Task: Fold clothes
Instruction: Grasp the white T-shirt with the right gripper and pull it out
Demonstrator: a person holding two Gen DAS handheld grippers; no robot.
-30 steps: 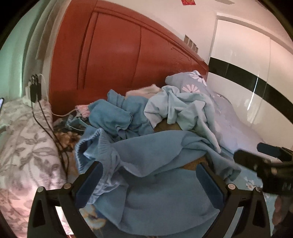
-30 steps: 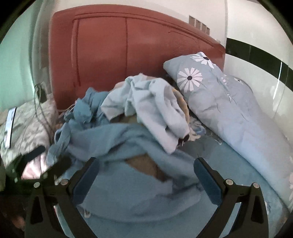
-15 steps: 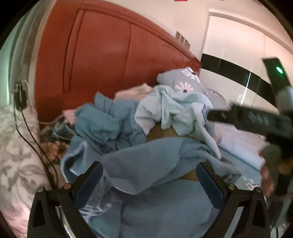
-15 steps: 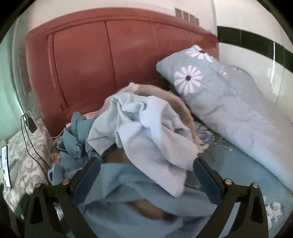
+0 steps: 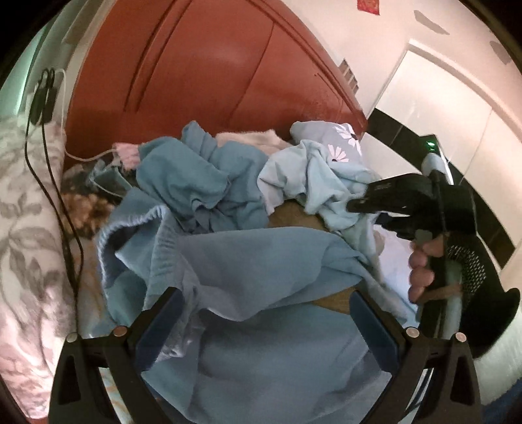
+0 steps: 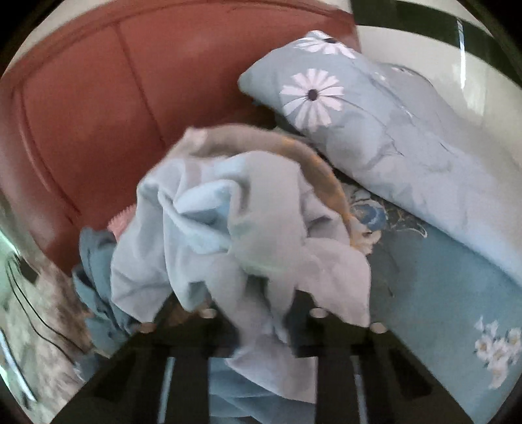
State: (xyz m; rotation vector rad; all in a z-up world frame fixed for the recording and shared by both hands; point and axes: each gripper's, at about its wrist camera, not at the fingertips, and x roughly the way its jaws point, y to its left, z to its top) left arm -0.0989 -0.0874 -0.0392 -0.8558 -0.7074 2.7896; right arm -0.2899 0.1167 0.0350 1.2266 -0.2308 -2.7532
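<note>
Pale-blue garment (image 6: pixel 248 228) tops the clothes heap on the bed (image 6: pixel 450 280), near the red headboard (image 6: pixel 98 107). Right tool (image 6: pixel 261 313) is closing its jaws on that cloth's near edge. Left tool (image 5: pixel 264 323) gapes wide over a darker blue garment (image 5: pixel 261 261), holding nothing.

No readable text showing in either view. Faint pale marking sitting on side of right gripper (image 5: pixel 372 204), too blurred to read. Red paper patch (image 5: pixel 368 5) hanging on wall above headboard (image 5: pixel 202 71), characters not resolving.
</note>
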